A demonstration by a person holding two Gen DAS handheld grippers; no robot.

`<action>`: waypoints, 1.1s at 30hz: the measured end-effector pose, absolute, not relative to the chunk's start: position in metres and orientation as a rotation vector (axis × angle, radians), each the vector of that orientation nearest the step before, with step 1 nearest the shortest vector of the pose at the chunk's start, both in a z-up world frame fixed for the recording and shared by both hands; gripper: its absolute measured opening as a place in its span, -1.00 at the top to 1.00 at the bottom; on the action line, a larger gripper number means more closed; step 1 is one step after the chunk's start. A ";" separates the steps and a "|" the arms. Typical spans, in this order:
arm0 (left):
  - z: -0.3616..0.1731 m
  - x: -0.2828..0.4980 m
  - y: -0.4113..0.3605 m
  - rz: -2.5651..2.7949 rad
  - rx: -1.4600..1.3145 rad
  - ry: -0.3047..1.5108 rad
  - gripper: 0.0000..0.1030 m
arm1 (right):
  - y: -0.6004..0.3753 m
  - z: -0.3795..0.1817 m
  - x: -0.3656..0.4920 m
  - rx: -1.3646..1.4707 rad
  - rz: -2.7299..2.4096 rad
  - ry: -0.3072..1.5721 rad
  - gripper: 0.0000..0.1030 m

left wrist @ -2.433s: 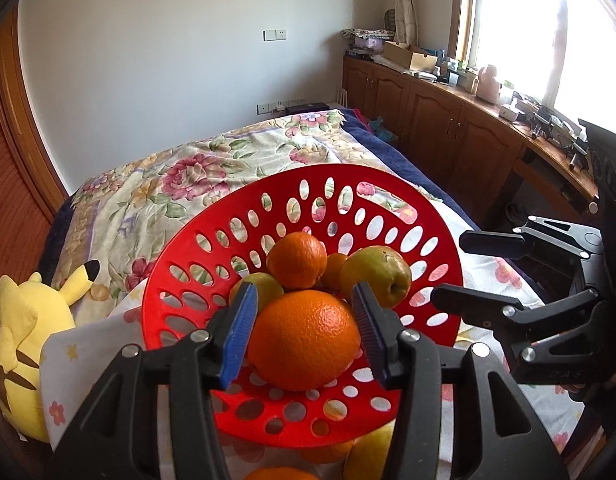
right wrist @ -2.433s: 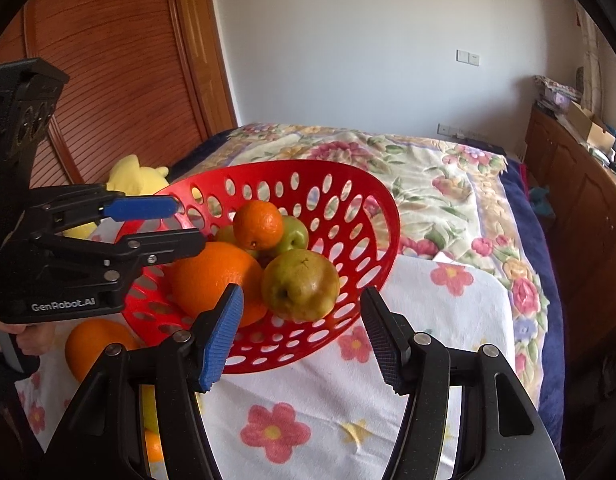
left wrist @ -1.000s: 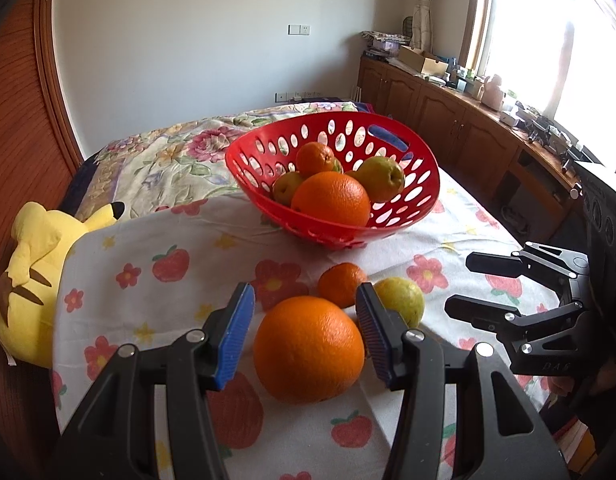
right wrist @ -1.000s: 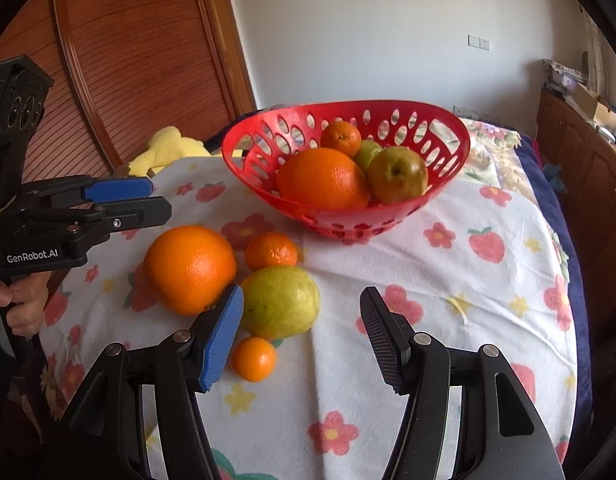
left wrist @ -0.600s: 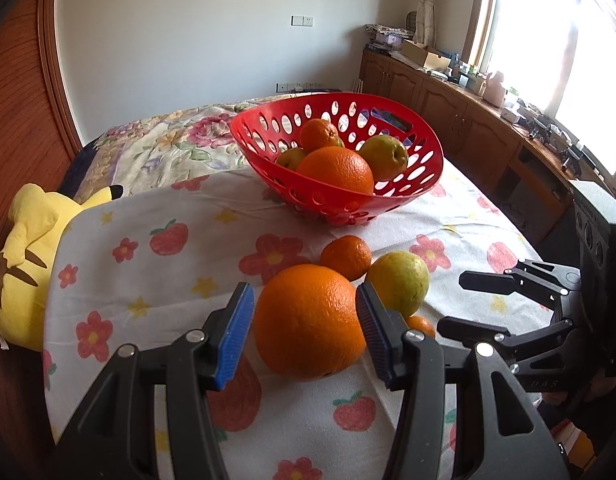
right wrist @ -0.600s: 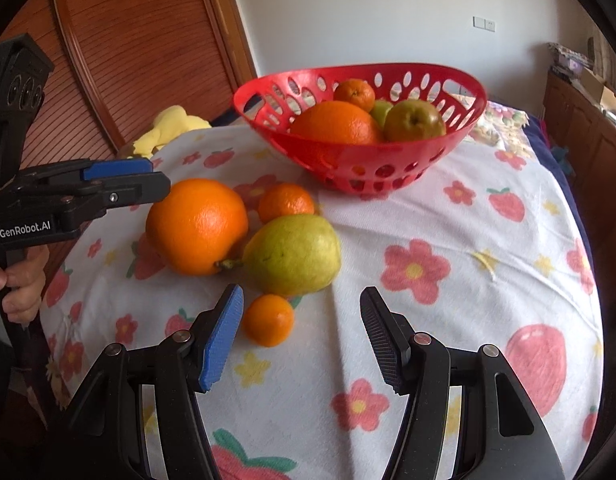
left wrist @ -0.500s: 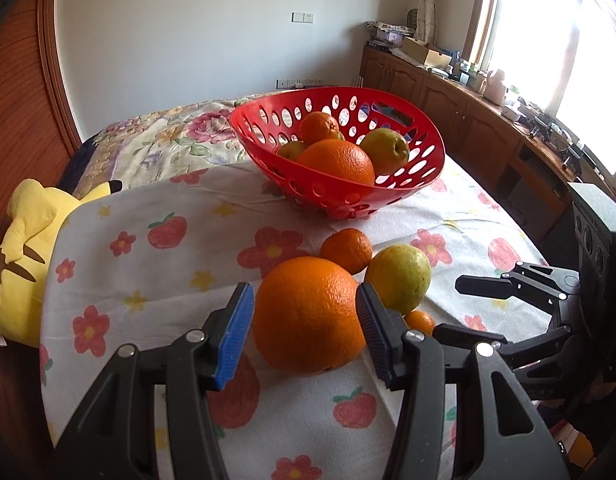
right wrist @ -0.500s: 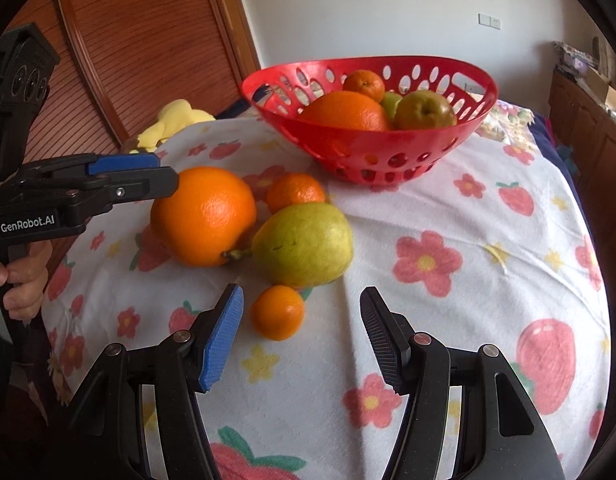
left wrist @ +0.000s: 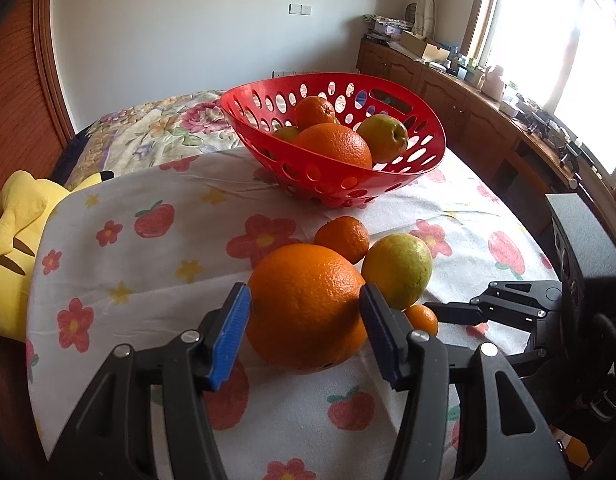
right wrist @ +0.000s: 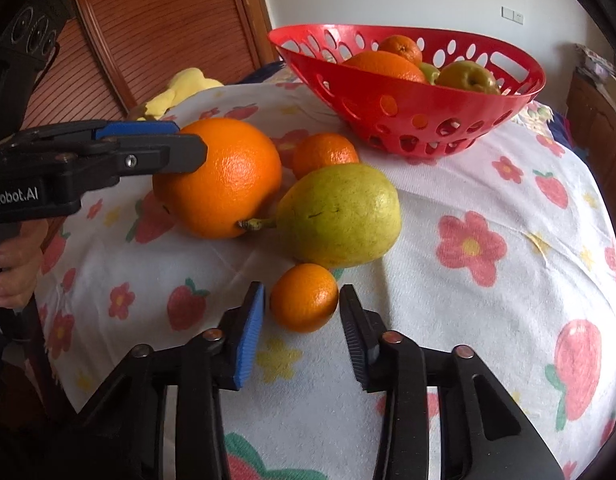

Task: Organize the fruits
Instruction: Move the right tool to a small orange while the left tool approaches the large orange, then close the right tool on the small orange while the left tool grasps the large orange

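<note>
A red basket (left wrist: 348,186) holding several oranges and pears stands at the back of the flowered tablecloth. In front of it lie a large orange (left wrist: 308,304), a pear (right wrist: 340,216), a mid-sized mandarin (right wrist: 326,152) and a small mandarin (right wrist: 303,298). My left gripper (left wrist: 303,332) straddles the large orange, which rests on the cloth; its jaws are opening and the pads do not clearly press. My right gripper (right wrist: 301,320) is shut on the small mandarin, low on the cloth, just in front of the pear.
A yellow plush toy (left wrist: 15,220) lies off the table's left edge. A bed with a floral quilt (left wrist: 159,128) stands behind the table. Wooden cabinets (left wrist: 448,92) run under the window on the right. A hand (right wrist: 11,268) holds the left gripper.
The left gripper came back from the basket to the large orange on the cloth and its jaws widened slightly. The right gripper sank toward the small mandarin and its jaws closed on it.
</note>
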State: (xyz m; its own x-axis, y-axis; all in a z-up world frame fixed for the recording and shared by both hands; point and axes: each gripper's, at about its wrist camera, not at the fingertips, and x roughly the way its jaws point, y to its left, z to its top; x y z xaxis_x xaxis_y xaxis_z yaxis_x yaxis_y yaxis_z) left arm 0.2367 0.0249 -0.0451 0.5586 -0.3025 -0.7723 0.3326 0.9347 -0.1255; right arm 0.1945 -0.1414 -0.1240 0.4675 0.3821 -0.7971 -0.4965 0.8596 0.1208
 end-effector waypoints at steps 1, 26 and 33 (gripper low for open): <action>-0.045 0.237 0.024 -0.374 0.038 0.904 -0.10 | -0.141 -0.124 0.194 -0.136 0.544 0.937 0.33; -0.063 0.249 0.007 -0.346 0.087 0.933 -0.54 | -0.176 -0.108 0.187 -0.102 0.526 0.894 0.34; -0.067 0.252 0.002 -0.339 0.092 0.936 -0.59 | -0.178 -0.111 0.189 -0.095 0.526 0.898 0.34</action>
